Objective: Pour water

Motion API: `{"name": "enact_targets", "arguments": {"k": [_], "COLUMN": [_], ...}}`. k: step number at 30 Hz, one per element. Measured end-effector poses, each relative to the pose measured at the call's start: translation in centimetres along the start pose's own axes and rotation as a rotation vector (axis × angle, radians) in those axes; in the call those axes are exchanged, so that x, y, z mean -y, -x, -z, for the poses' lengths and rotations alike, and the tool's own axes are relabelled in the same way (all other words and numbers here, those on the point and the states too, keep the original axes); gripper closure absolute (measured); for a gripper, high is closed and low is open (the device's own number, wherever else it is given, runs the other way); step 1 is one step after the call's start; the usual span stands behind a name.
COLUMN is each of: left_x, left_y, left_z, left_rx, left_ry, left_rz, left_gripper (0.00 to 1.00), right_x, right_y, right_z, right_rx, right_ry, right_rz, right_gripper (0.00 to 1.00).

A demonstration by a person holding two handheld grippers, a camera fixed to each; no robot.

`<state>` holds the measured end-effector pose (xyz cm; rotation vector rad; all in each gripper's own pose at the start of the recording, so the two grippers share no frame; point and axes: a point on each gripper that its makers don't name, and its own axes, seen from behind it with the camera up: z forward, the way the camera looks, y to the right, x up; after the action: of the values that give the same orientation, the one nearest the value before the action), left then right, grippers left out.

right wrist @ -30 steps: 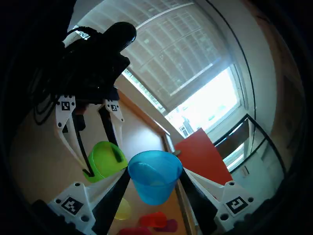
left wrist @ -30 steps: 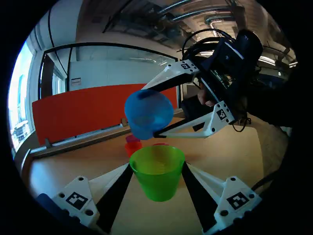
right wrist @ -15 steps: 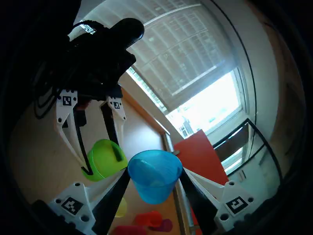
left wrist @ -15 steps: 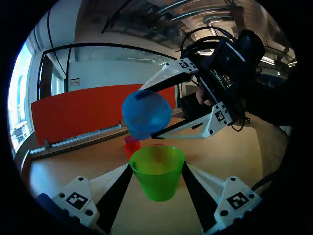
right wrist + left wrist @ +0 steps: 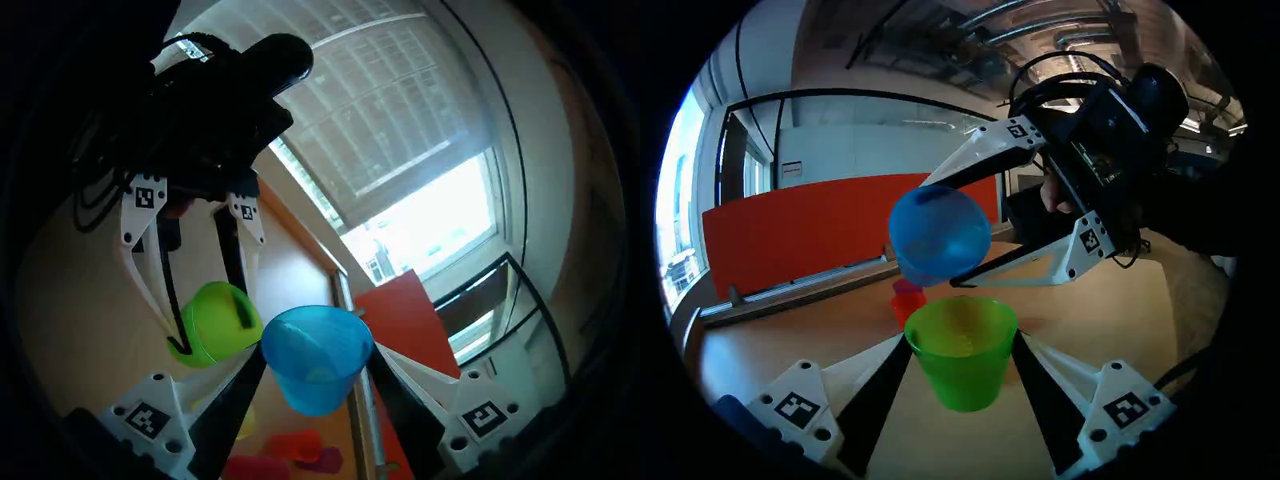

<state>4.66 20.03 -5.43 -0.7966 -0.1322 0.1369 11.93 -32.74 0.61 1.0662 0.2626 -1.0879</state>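
Observation:
In the left gripper view my left gripper point(image 5: 962, 356) is shut on a green cup point(image 5: 962, 350), held upright above the wooden table point(image 5: 1112, 312). Just above it the blue cup point(image 5: 938, 234) is tipped steeply, its mouth turned toward me, gripped between the white fingers point(image 5: 1024, 264) of the right gripper. In the right gripper view my right gripper point(image 5: 317, 372) is shut on that blue cup point(image 5: 316, 356), with the green cup point(image 5: 214, 322) below and to the left between the left gripper's fingers point(image 5: 152, 272). I cannot see any water.
Red and pink cups point(image 5: 907, 302) stand on the table behind the green cup. In the right gripper view a yellow cup point(image 5: 246, 420) and red cups point(image 5: 296, 444) lie below. An orange wall panel point(image 5: 800, 232) and windows point(image 5: 416, 216) bound the table's far side.
The blue cup has tipped further and shifted slightly left above the green cup. The green cup has stayed where it was.

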Motion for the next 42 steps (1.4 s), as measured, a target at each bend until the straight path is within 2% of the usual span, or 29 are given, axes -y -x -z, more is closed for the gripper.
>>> {"name": "enact_targets", "arguments": {"k": [23, 42], "left_x": [-0.1, -0.1], "left_y": [0.1, 0.0], "left_z": [-0.2, -0.2], "left_rx": [-0.001, 0.001], "left_ry": [0.003, 0.003], "left_rz": [0.0, -0.005], "left_gripper": [0.13, 0.13], "right_x": [-0.7, -1.2], "right_y": [0.3, 0.4], "right_z": [-0.3, -0.4], "right_rx": [0.014, 0.02], "right_ry": [0.004, 0.013], "right_rz": [0.073, 0.108], "right_gripper": [0.09, 0.09]}}
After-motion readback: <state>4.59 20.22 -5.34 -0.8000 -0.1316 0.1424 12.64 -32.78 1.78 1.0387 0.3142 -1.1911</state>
